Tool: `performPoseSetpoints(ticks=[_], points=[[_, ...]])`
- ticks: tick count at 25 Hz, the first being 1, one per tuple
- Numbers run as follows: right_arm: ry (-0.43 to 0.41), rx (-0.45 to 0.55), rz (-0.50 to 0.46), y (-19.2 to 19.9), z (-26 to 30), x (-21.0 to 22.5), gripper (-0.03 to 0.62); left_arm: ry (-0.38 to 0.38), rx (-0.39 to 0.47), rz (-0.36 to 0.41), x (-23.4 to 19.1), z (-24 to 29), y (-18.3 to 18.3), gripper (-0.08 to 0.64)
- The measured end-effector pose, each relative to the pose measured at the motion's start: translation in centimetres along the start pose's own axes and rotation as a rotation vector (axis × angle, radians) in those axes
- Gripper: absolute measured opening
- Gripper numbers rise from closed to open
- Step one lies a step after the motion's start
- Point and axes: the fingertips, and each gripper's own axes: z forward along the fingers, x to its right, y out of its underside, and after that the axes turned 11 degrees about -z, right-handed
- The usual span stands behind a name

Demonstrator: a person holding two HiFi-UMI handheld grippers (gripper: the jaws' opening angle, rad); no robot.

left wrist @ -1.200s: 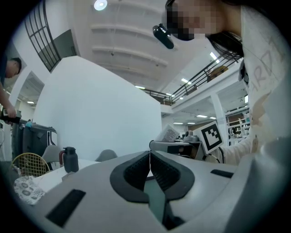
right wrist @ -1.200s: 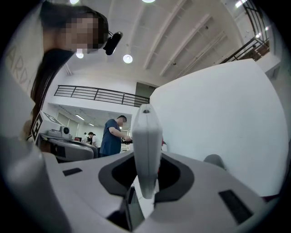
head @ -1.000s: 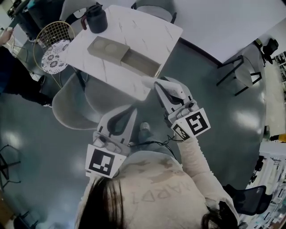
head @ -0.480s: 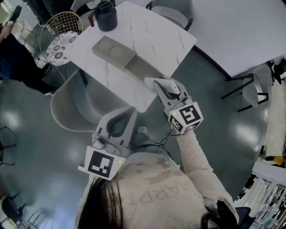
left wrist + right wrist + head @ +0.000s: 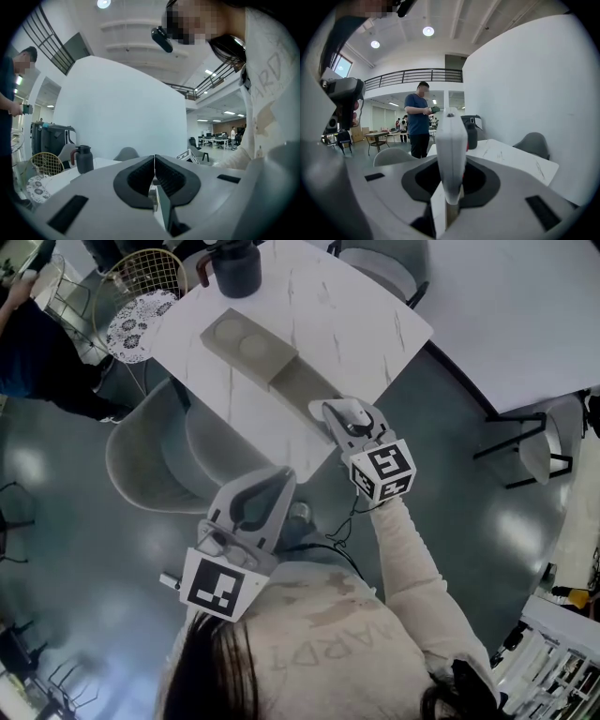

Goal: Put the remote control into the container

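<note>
Remote control (image 5: 451,150): we see it white and edge-on, clamped in the right hand-held gripper above the bench's near edge, close to the container's right end.
Wire chair (image 5: 127,277): far left, with a patterned cushion on its seat.
Grey chair (image 5: 150,451): at the bench's near left side.
Dark jug (image 5: 236,259): on the bench's far corner, beyond the container.
Left hand-held gripper (image 5: 153,164): jaws pressed together with nothing between them; we hold it low, off the bench.
Container (image 5: 253,352): a long grey tray lying diagonally on the bench, two round hollows at its left end, an open trough at its right.
Right hand-held gripper (image 5: 332,413): closed on the remote control, pointing towards the container.
Bench (image 5: 375,324): white marbled top.
</note>
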Motion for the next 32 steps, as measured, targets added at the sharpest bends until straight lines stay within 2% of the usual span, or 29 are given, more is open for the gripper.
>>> performPoseSetpoints(ticks=[14,32], points=[[-0.064,-0.127,-0.023,4.5,3.5,1.6,0.097,-0.039,-0.009,-0.008,-1.4,1.9,0.2,0.014],[-0.172,-0.284,-0.08,7.0,6.4,1.0,0.097,-0.07,-0.008,-0.034,-3.2,2.1,0.6,0.014]])
